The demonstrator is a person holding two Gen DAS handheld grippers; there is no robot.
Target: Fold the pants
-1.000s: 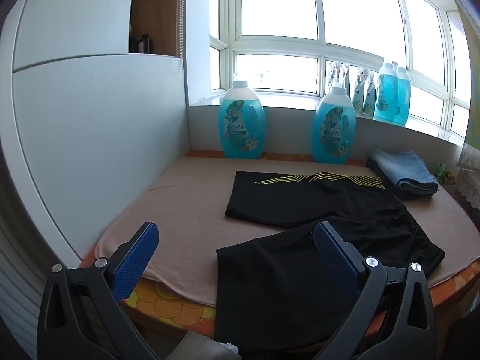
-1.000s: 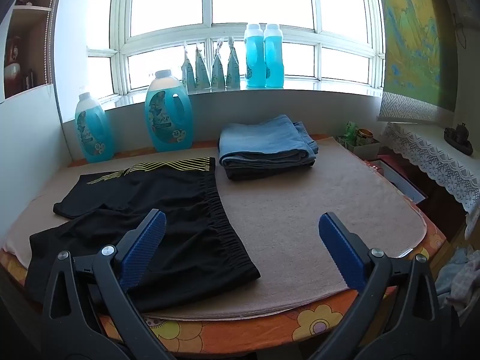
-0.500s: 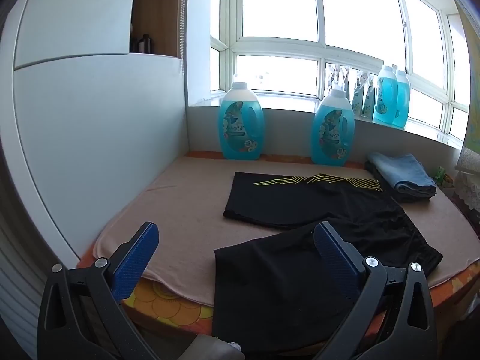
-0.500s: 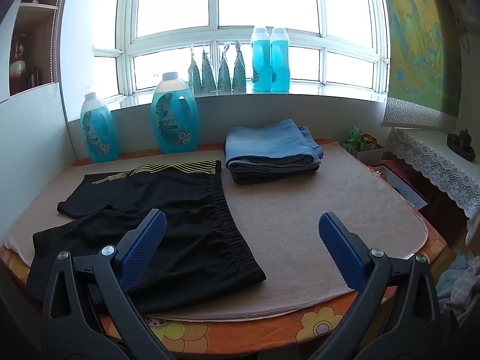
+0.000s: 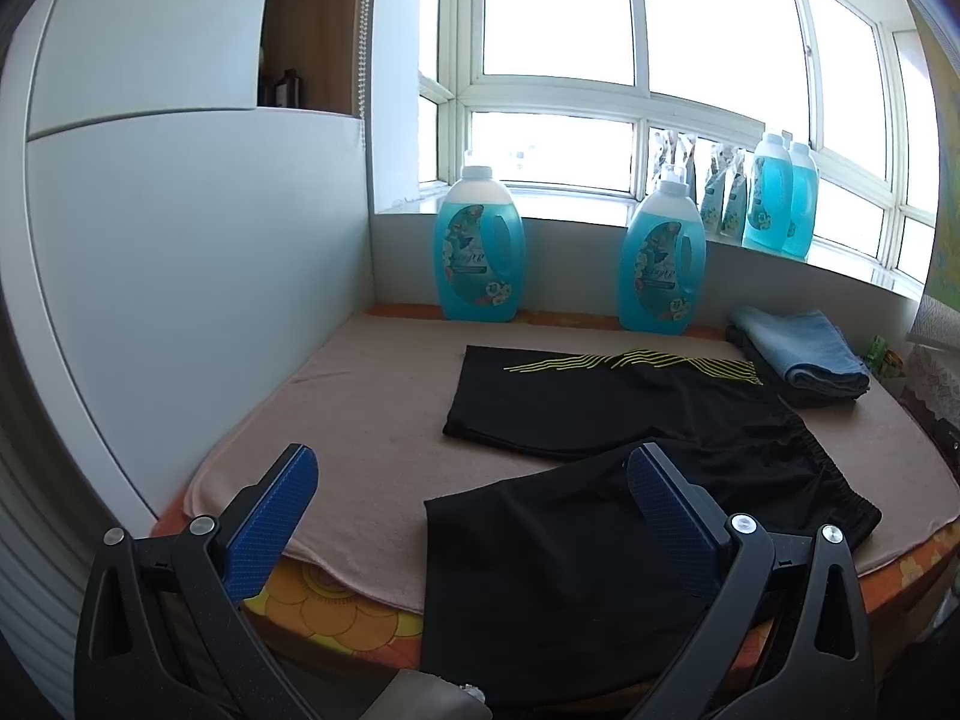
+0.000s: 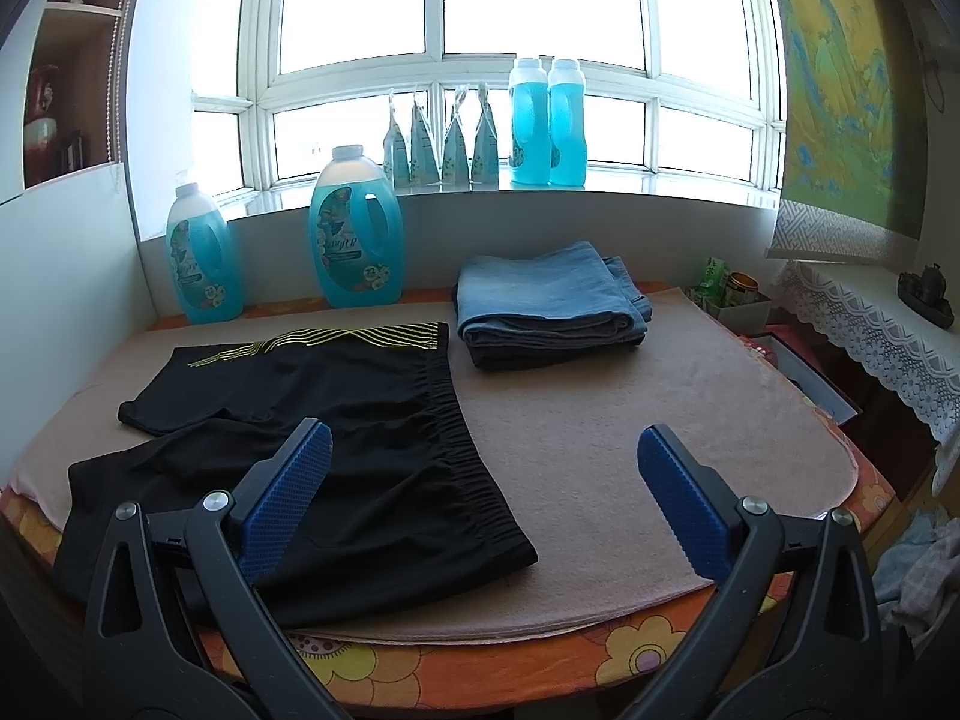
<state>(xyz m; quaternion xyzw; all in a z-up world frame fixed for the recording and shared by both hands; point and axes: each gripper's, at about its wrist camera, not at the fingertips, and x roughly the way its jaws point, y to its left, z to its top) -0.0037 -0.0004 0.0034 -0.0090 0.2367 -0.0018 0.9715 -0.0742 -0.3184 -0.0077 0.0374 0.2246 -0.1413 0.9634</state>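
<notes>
My left tool [image 5: 474, 495]: blue-padded fingers spread wide, holding nothing, hanging at the near edge of the counter [image 5: 372, 420]. My right tool [image 6: 480, 480]: likewise spread wide and empty, at the same near edge. Directly ahead of both: one pair of black pants [image 5: 600, 504], short-legged, lying flat and unfolded on the beige mat [image 6: 600, 432] that covers the counter; the nearer leg hangs over the front edge just behind my left tool's right finger, the elastic waistband sits just beyond my right tool's left finger, and the farther leg carries yellow wavy stripes [image 5: 636, 363]. Under the mat, at the front edge: orange flowered cloth [image 6: 540, 654]. Farther on, to the right of the pants' waistband and just apart from it: one stack of folded clothes [image 6: 552, 312], blue on top, dark beneath. At the back, against the sill wall: two large blue detergent jugs [image 5: 479, 252]. On the windowsill beyond: several refill pouches [image 6: 441, 144] and two more blue bottles [image 6: 546, 120].
</notes>
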